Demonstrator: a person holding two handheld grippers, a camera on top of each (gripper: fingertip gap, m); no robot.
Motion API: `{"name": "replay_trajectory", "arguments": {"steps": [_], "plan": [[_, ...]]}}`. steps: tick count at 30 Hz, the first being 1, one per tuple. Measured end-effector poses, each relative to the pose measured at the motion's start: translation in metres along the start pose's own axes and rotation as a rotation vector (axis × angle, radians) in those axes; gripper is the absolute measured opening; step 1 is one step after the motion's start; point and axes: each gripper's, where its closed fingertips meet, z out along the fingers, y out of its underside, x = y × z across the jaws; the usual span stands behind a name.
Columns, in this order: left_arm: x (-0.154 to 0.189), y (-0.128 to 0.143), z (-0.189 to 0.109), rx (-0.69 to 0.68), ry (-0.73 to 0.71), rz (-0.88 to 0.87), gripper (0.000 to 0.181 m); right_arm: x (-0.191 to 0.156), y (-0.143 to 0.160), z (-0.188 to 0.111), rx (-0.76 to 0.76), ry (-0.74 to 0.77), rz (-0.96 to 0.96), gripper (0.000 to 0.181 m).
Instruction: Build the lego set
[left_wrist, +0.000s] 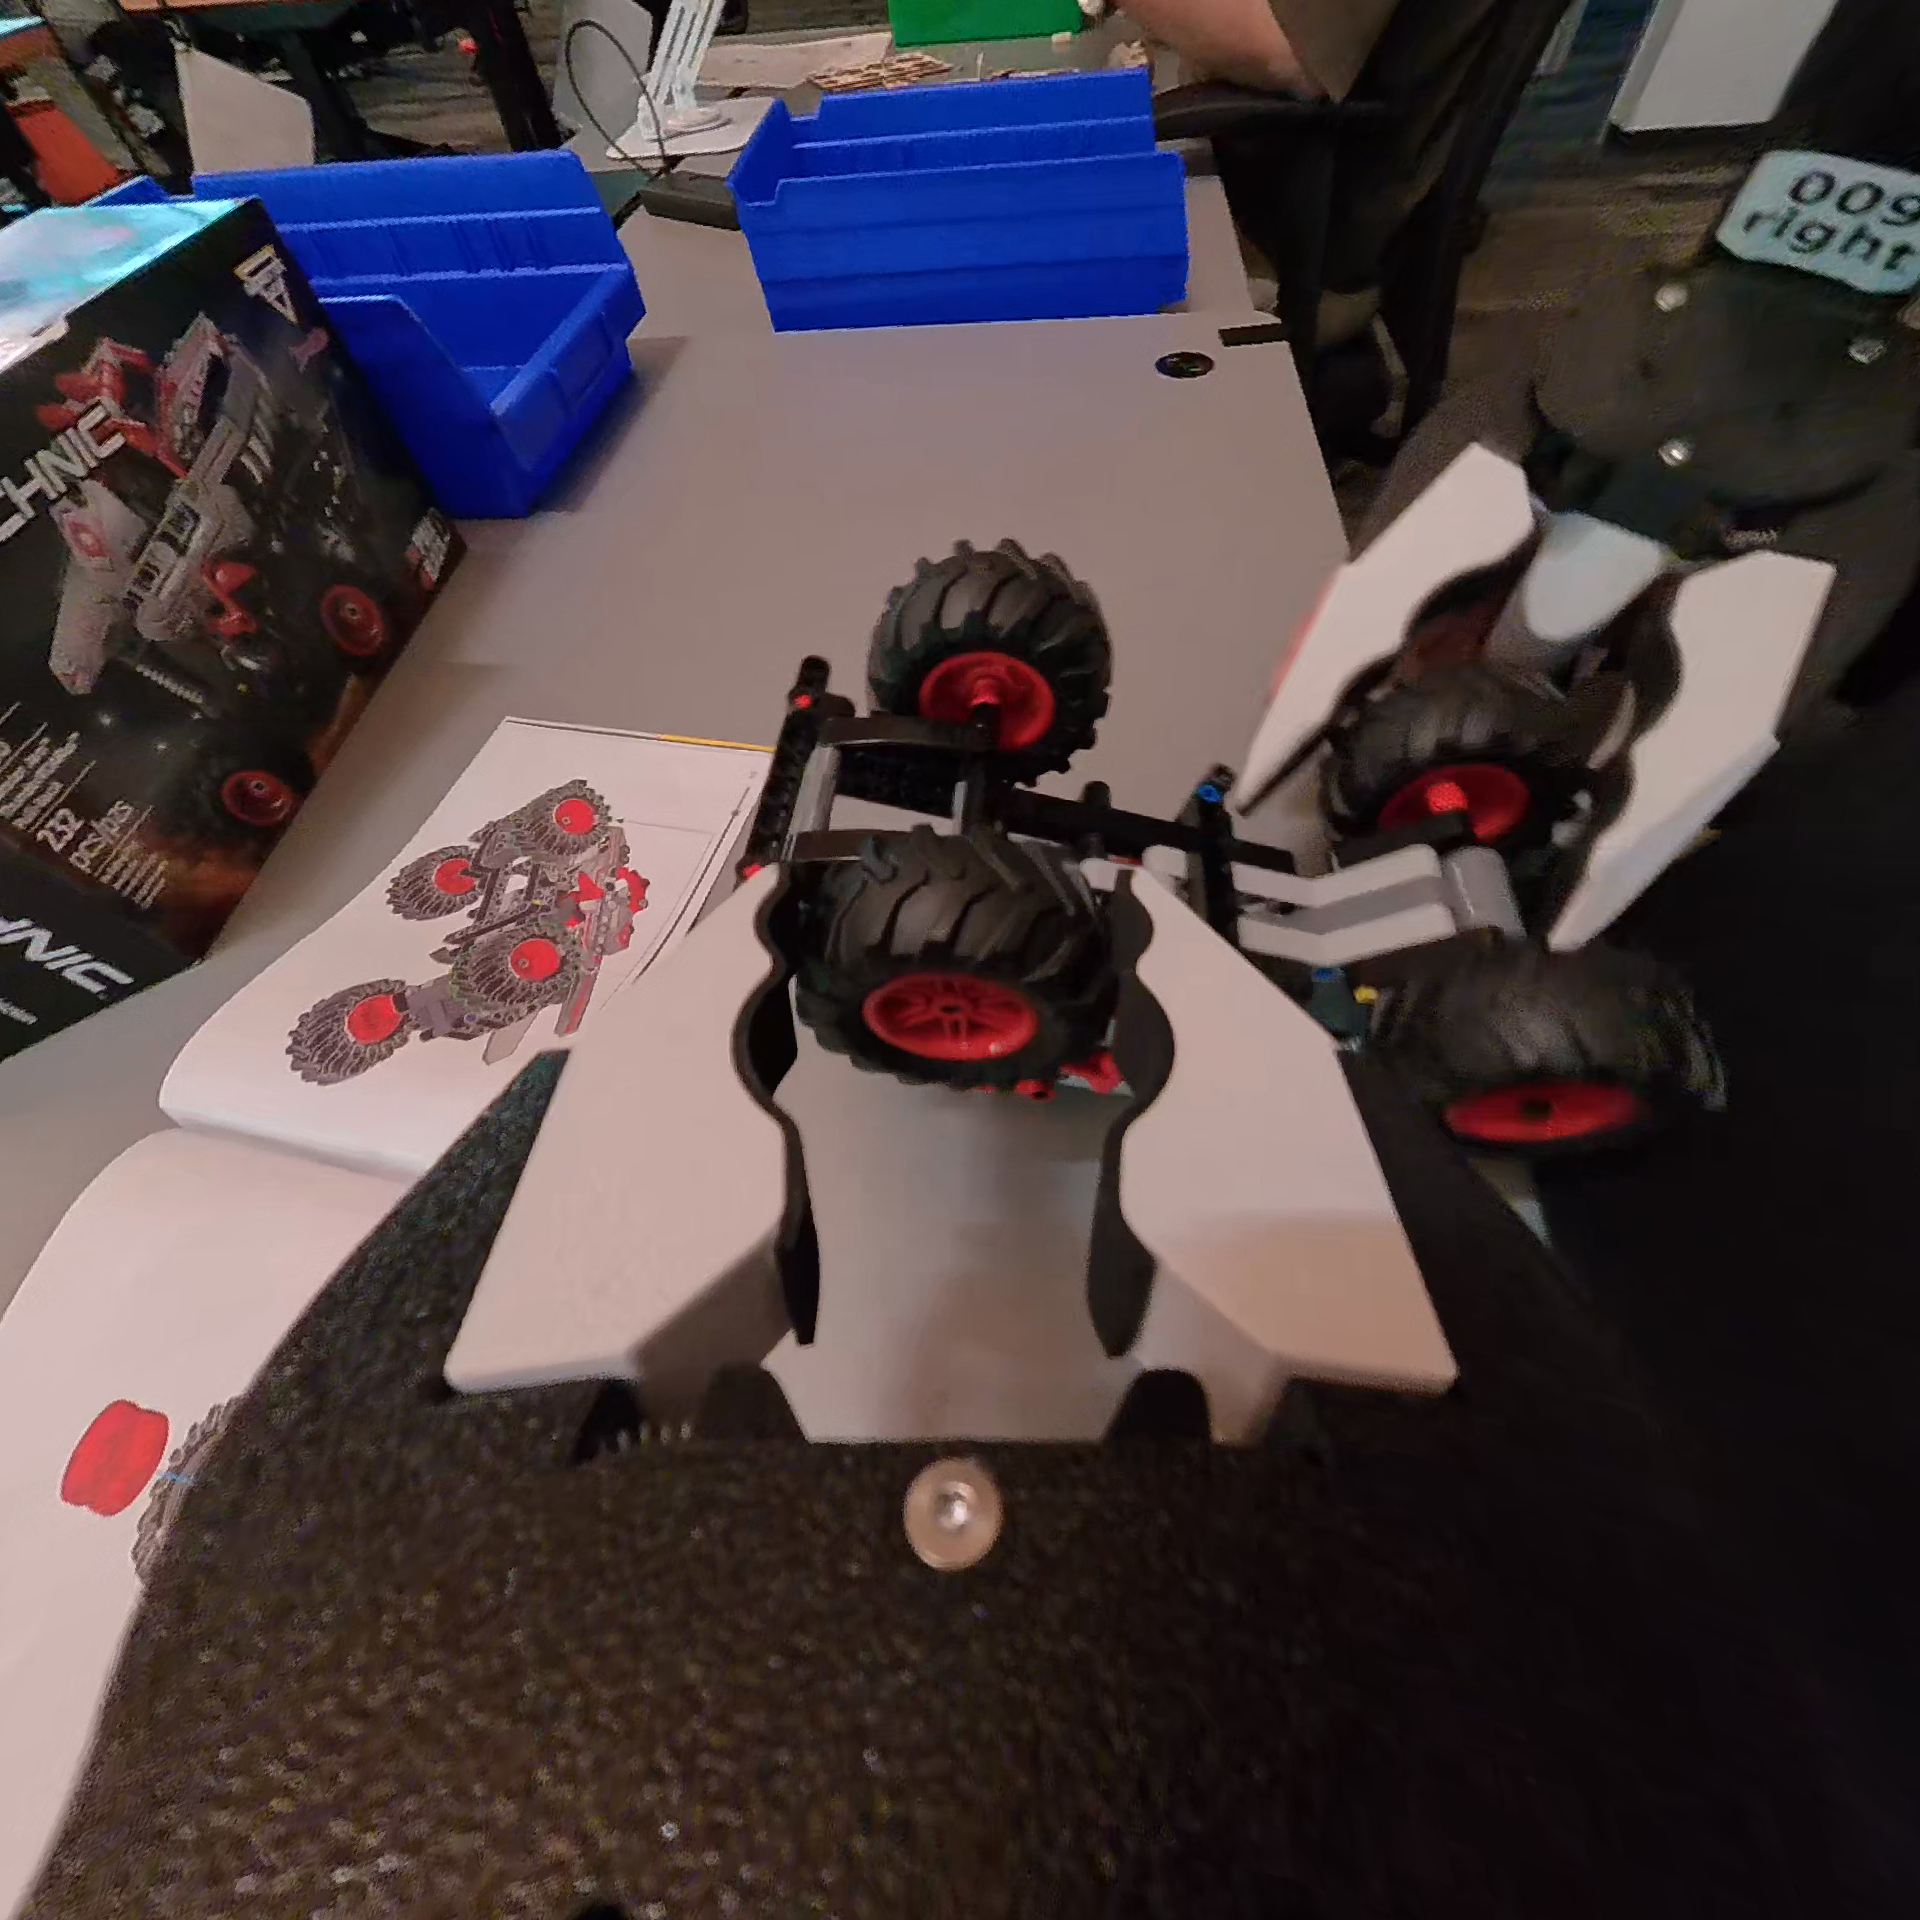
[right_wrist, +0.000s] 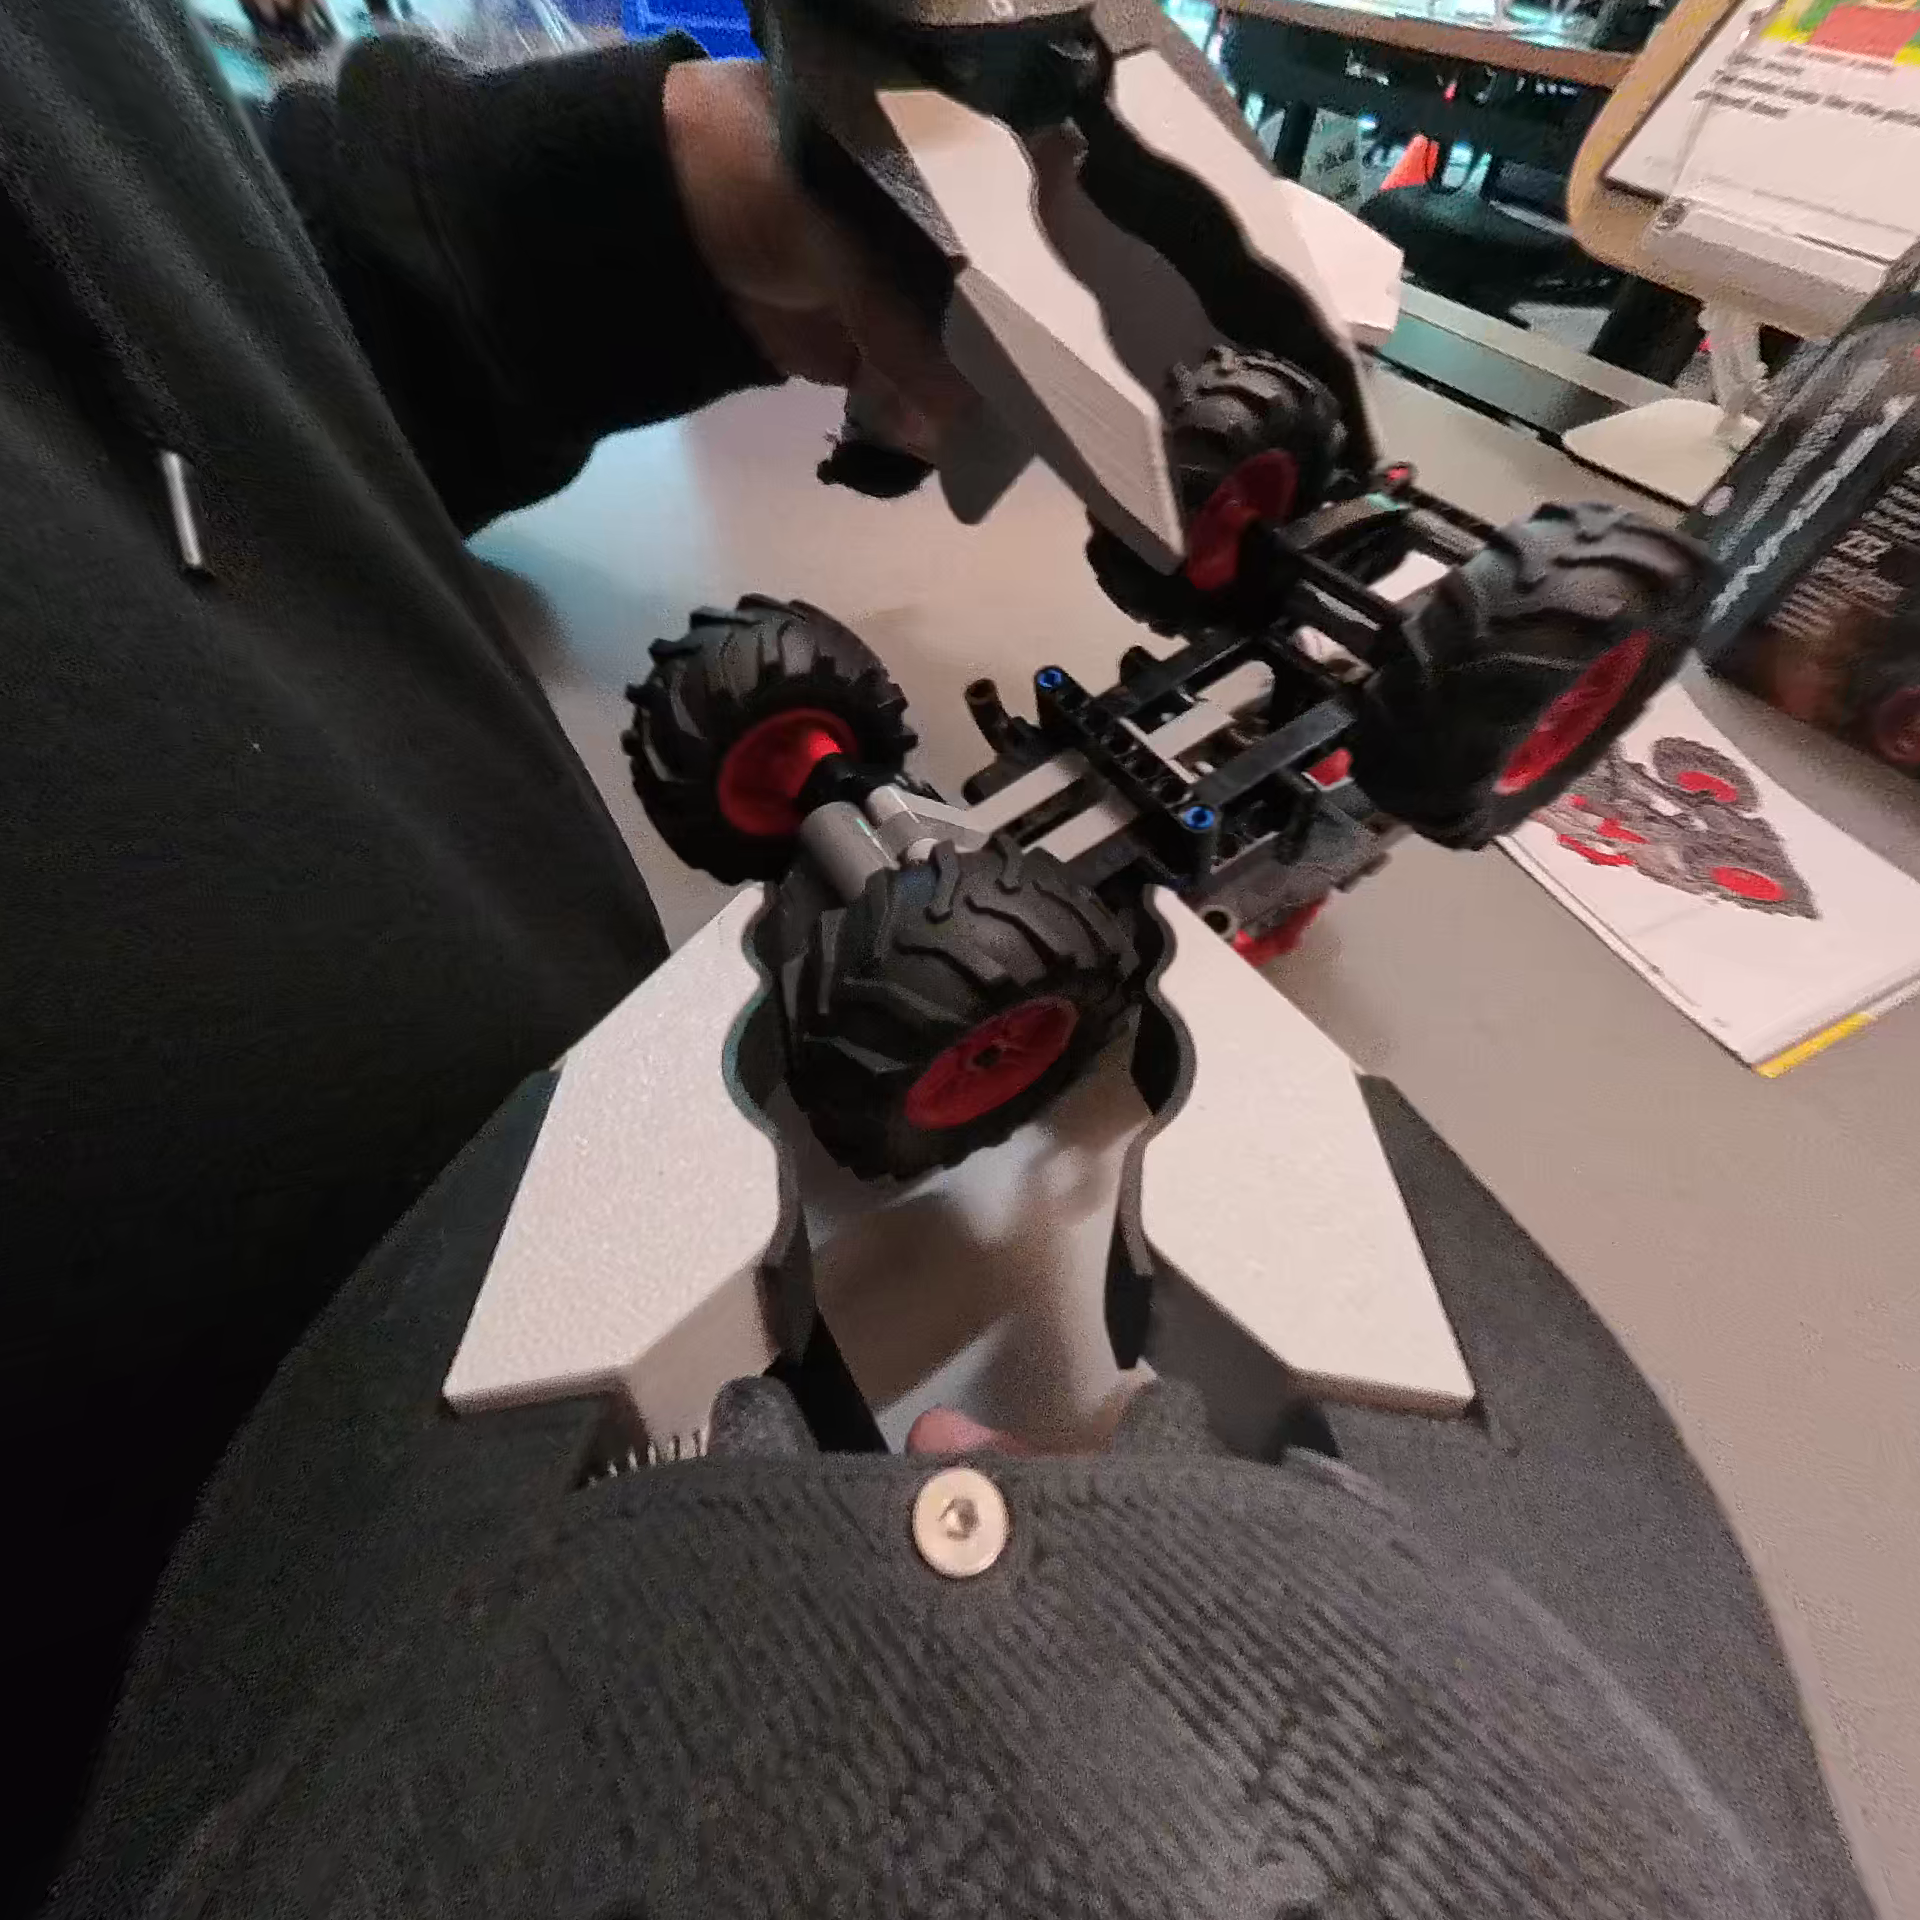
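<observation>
A lego truck chassis (left_wrist: 1101, 810) with a black frame and four black tyres on red hubs is held in the air over the grey table (left_wrist: 935, 447). My left gripper (left_wrist: 951, 904) is shut on one wheel (left_wrist: 956, 977). My right gripper (right_wrist: 956, 914) is shut on a wheel (right_wrist: 966, 1029) at the other end of the chassis (right_wrist: 1143, 748). The right gripper (left_wrist: 1423, 831) also shows at the right of the left wrist view. The left gripper (right_wrist: 1262, 488) shows at the top of the right wrist view. The other two wheels (right_wrist: 764, 738) (right_wrist: 1538, 665) hang free.
An open instruction booklet (left_wrist: 499, 914) lies on the table below the chassis. The set's box (left_wrist: 177, 582) stands at the left. Two blue bins (left_wrist: 468, 322) (left_wrist: 966, 208) stand at the back. A person in a black hooded top (right_wrist: 260, 727) is close behind the grippers.
</observation>
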Motion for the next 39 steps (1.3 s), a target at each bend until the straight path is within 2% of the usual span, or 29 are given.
{"name": "replay_trajectory", "arguments": {"steps": [2, 4, 5, 6, 8, 9, 11, 12, 16, 23, 24, 26, 29, 30, 31, 32, 33, 34, 36, 37, 39], "plan": [[0.001, -0.003, 0.001, 0.006, -0.029, -0.031, 0.062, -0.002, 0.001, 0.007, 0.01, 0.017, 0.02, 0.067], [0.015, -0.008, -0.007, 0.031, 0.002, 0.0, 0.075, -0.008, 0.0, 0.007, 0.006, 0.001, 0.024, 0.067], [0.024, -0.012, -0.019, 0.044, 0.036, 0.044, 0.074, -0.012, 0.001, 0.005, 0.0, -0.018, 0.023, 0.067], [0.032, -0.018, -0.032, 0.074, 0.067, 0.077, 0.065, -0.012, 0.001, 0.005, -0.003, -0.015, 0.035, 0.067], [0.059, -0.041, -0.058, 0.222, 0.189, 0.148, 0.026, -0.01, -0.003, 0.008, 0.01, 0.014, 0.056, 0.068], [0.072, -0.049, -0.068, 0.279, 0.247, 0.172, 0.033, -0.01, -0.007, 0.01, 0.033, 0.02, 0.057, 0.063], [0.075, -0.047, -0.076, 0.265, 0.288, 0.15, 0.043, -0.009, -0.005, 0.015, 0.013, 0.032, 0.032, 0.064], [0.064, -0.045, -0.076, 0.249, 0.243, 0.121, 0.049, -0.007, -0.004, 0.016, -0.001, 0.043, 0.018, 0.064], [0.018, -0.041, -0.072, 0.241, 0.005, 0.065, 0.053, -0.007, -0.005, 0.017, -0.002, 0.046, 0.002, 0.063], [0.01, -0.007, -0.026, 0.034, 0.042, 0.184, 0.062, -0.004, -0.006, 0.021, -0.005, 0.063, 0.028, 0.064], [0.011, -0.006, -0.024, 0.03, 0.047, 0.198, 0.07, -0.003, -0.007, 0.022, -0.004, 0.067, 0.033, 0.064], [0.017, -0.005, -0.028, 0.022, 0.067, 0.238, 0.07, -0.003, -0.007, 0.022, -0.008, 0.074, 0.026, 0.063], [0.03, 0.003, -0.037, 0.006, 0.142, 0.268, 0.06, -0.004, -0.008, 0.023, -0.001, 0.068, 0.042, 0.063], [0.042, 0.013, -0.039, -0.036, 0.223, 0.263, 0.054, -0.003, -0.008, 0.024, 0.0, 0.071, 0.042, 0.063], [0.054, 0.029, -0.04, -0.117, 0.308, 0.237, 0.01, -0.001, -0.007, 0.025, -0.004, 0.078, 0.049, 0.064], [0.055, 0.04, -0.037, -0.175, 0.3, 0.227, 0.0, -0.002, -0.009, 0.026, 0.006, 0.068, 0.06, 0.063], [0.049, 0.042, -0.036, -0.173, 0.248, 0.251, 0.0, -0.002, -0.008, 0.026, 0.0, 0.058, 0.064, 0.063], [0.044, 0.034, -0.039, -0.12, 0.207, 0.266, 0.008, -0.003, -0.008, 0.025, 0.002, 0.051, 0.061, 0.063], [0.034, 0.0, -0.054, 0.086, 0.18, 0.185, 0.019, -0.009, -0.012, 0.016, 0.011, -0.015, 0.06, 0.066], [0.026, -0.018, -0.063, 0.193, 0.159, 0.116, 0.036, -0.009, -0.02, 0.006, 0.035, -0.049, 0.061, 0.061], [0.0, -0.038, -0.075, 0.33, 0.059, -0.009, 0.036, 0.008, -0.049, -0.018, 0.159, -0.03, 0.07, 0.053]]}}
